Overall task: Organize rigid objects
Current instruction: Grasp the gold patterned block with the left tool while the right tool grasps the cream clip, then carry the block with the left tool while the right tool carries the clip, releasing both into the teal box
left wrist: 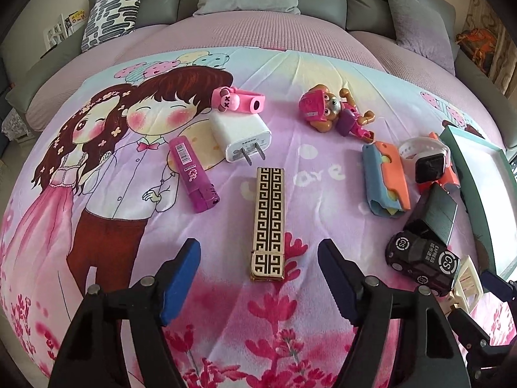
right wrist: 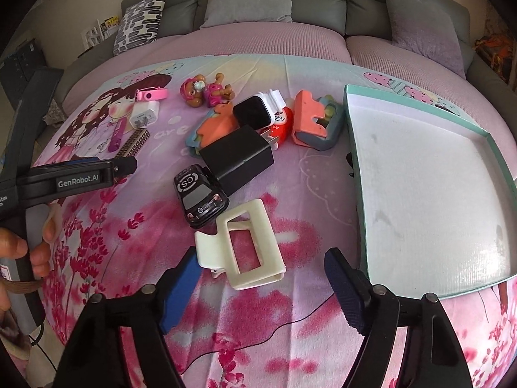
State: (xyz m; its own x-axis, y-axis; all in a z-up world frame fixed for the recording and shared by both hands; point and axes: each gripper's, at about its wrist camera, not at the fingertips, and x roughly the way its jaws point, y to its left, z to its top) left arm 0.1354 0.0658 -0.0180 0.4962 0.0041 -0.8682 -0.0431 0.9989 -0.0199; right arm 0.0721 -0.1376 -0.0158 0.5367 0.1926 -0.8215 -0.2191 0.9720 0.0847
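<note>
My left gripper [left wrist: 258, 278] spread apart, empty, straddling the near end of the gold-patterned lighter [left wrist: 269, 223] on the cartoon blanket [left wrist: 129, 258], my right gripper [right wrist: 261, 287] likewise released around the cream hair clip [right wrist: 245, 245], teal tray [right wrist: 358, 148] just right, black toy car [right wrist: 200, 194] beyond the clip.

I am in a home, most likely a living room, working over a grey sofa [left wrist: 258, 6] with loose cushions, among them a patterned pillow [left wrist: 113, 9]. Its seat is spread with a lilac cover and a cartoon-print blanket [left wrist: 129, 161] strewn with small household toys. Beyond the sofa's far left corner I make out what may be books, though they are too small to tell.
</note>
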